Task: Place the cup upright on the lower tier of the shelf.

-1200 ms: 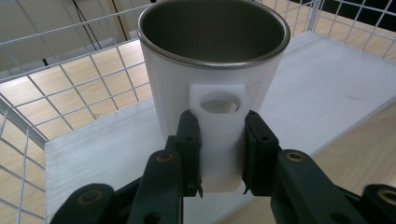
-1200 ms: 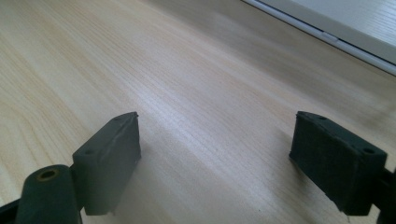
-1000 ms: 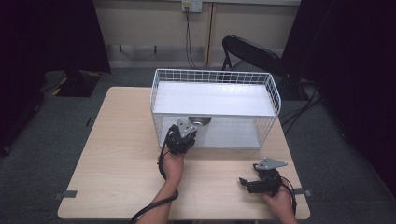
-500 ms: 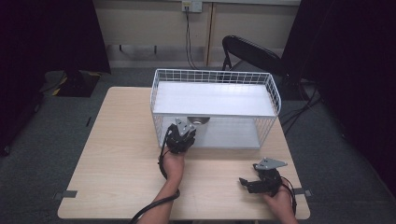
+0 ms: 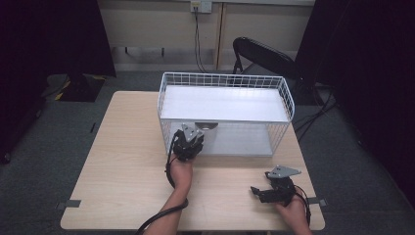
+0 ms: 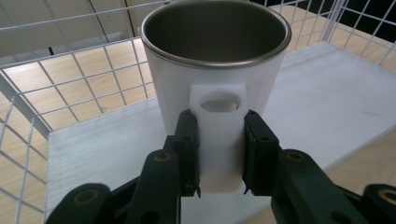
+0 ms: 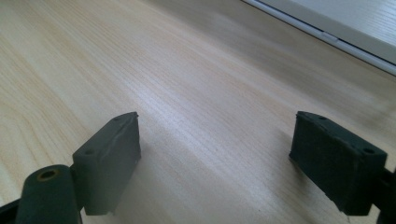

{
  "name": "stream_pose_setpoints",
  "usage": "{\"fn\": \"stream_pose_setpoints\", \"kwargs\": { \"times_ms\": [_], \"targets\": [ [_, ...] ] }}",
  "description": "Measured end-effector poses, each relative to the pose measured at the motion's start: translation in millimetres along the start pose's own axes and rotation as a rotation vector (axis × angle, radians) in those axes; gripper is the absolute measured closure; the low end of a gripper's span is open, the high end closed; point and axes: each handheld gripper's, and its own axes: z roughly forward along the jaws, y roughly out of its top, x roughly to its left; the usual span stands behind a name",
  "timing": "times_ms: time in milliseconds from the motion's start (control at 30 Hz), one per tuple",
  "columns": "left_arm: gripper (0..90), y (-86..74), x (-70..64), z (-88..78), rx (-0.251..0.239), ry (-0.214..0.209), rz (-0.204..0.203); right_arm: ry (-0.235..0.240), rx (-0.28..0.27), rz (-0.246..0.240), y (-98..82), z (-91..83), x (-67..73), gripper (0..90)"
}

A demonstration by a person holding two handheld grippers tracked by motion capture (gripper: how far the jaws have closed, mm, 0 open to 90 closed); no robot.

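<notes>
From the high view, a pale wooden counter (image 5: 122,161) sits on a grey floor, with a white wire basket (image 5: 288,100) on its far half, slightly right of centre. The basket's near wall stands well back from the counter's near edge, leaving a broad bare strip of wood in front and more open wood to its left. The left hand-held gripper (image 5: 188,142) reaches up to the basket's near-left corner, its forearm coming from the bottom edge. The right hand-held gripper (image 5: 264,192) lies low over the counter near the near-right corner, well apart from the basket, pointing left. A dark folding chair (image 5: 264,51) stands behind the basket.

In the left gripper view, the left hand-held gripper (image 6: 218,154) pinches the flat white handle of a white mug (image 6: 215,60) with a steel-lined inside; both jaws press the handle's sides. The mug stands upright inside the basket, over its white floor panel, with wire mesh rising close at left and behind. This view reveals the mug, which from above is little more than a grey rim beside the gripper.

In the right gripper view, the right hand-held gripper (image 7: 231,163) has its jaws spread wide with nothing between them, just above bare wood grain. The basket's white base edge crosses the top right corner.
</notes>
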Motion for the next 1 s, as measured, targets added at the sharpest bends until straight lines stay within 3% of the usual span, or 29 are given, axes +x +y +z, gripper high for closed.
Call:
{"fn": "stream_pose_setpoints", "kwargs": {
  "times_ms": [67,167,300,733,1000],
  "targets": [
    [66.3,0.5,0.8,-1.0,0.003,0.007,0.006,0.0,0.0,0.0,0.0,0.0,0.0,15.1],
    [56.1,1.1,4.0,-2.7,-0.001,0.003,-0.04,0.0,0.0,0.0,0.0,0.0,0.0,15.1],
    [47.9,0.6,5.3,-4.3,0.01,-0.007,-0.049,0.0,0.0,0.0,0.0,0.0,0.0,15.1],
    [29.2,1.9,5.3,-10.7,0.055,-0.049,-0.03,0.0,0.0,0.0,0.0,0.0,0.0,15.1],
    [25.2,-0.3,3.6,-17.2,0.068,-0.078,-0.006,0.0,0.0,0.0,0.0,0.0,0.0,15.1]
  ]
}}
